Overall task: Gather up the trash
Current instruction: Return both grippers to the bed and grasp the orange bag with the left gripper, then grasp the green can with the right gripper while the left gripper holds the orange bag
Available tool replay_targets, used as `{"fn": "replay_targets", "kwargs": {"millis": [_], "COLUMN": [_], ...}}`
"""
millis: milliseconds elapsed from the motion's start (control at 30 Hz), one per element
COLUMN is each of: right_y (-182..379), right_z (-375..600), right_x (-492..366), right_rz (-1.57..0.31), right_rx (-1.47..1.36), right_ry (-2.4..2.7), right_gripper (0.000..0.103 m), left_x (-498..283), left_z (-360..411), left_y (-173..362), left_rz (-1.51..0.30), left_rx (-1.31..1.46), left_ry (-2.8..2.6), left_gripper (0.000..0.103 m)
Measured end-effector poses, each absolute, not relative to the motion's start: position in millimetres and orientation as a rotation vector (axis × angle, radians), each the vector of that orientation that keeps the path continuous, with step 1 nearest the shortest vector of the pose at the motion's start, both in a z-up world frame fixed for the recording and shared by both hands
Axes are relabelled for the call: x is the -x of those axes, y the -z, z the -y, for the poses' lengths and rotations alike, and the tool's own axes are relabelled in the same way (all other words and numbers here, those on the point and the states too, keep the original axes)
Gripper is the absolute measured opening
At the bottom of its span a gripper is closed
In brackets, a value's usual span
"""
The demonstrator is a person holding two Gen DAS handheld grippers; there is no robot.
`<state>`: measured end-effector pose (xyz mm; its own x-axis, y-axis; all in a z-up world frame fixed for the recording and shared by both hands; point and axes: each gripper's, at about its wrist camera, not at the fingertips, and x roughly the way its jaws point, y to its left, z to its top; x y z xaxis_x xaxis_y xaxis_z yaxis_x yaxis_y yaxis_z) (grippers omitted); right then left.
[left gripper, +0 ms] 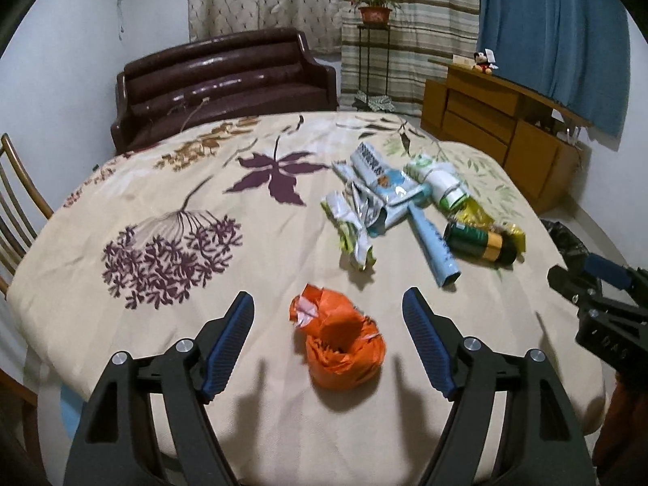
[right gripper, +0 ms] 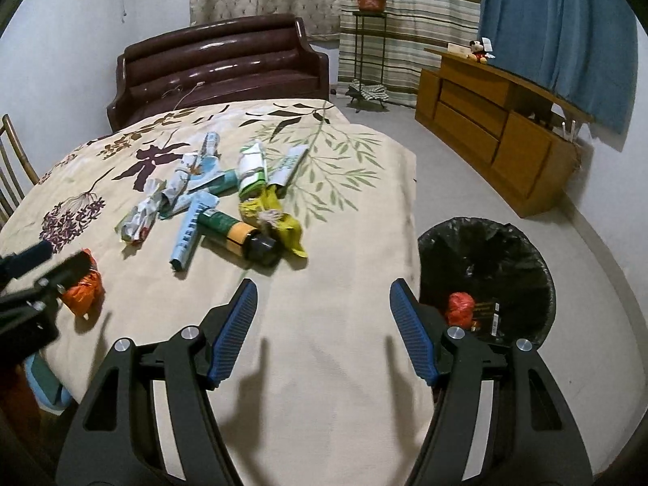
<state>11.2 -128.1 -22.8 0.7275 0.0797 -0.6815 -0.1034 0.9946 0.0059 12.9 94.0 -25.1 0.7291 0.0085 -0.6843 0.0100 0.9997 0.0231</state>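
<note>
The left gripper [left gripper: 328, 336] was wide open, with the crumpled orange plastic bag [left gripper: 338, 344] lying right between its fingers.

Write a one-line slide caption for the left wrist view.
Open left gripper brackets a crumpled orange wrapper on the floral tablecloth, wrapper pile beyond.

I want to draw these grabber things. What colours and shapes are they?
Each grabber, the left gripper and the right gripper, is the same: two long black arms that spread like a V, with triangle-shaped holes cut in them. Round silver bolts sit at the joints. The fingers have blue ridged pads like little combs. No cables or sleeves show.
</note>
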Motion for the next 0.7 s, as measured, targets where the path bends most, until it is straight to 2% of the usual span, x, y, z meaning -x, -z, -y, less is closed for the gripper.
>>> {"fn": "replay_targets", "kwargs": {"millis": [200, 367, 500, 700], "right_y": [24.7, 28.1, 28.2, 27.6], "right_z": [113.6, 100.7, 95.4, 90.9], "right_x": [-14.0, -19.1, -25.4, -39.2], "right_rz": [-0.758, -0.769, -0.77, -0.773], "right_rx": [0.03, 0.036, 0.041, 0.045], "right_ry": [-0.112, -0.131, -0.14, -0.163], "right_gripper": [0.066, 0.066, 0.066, 0.066], "left_x": [-15.0, -15.4, -14.1, -16.7], "left_z": [-103.1, -106.4, -105.8, -111.9], "left_y": [34.9, 40.8, 41.4, 40.6], "left_rz": [-0.791, -0.814, -0.808, -0.805], "left_rx": [-0.004, 0.009, -0.003, 0.006], "left_ry": [0.023, 0.046, 0.057, 0.048], "left_gripper": [0.064, 0.048, 0.043, 0.042]}}
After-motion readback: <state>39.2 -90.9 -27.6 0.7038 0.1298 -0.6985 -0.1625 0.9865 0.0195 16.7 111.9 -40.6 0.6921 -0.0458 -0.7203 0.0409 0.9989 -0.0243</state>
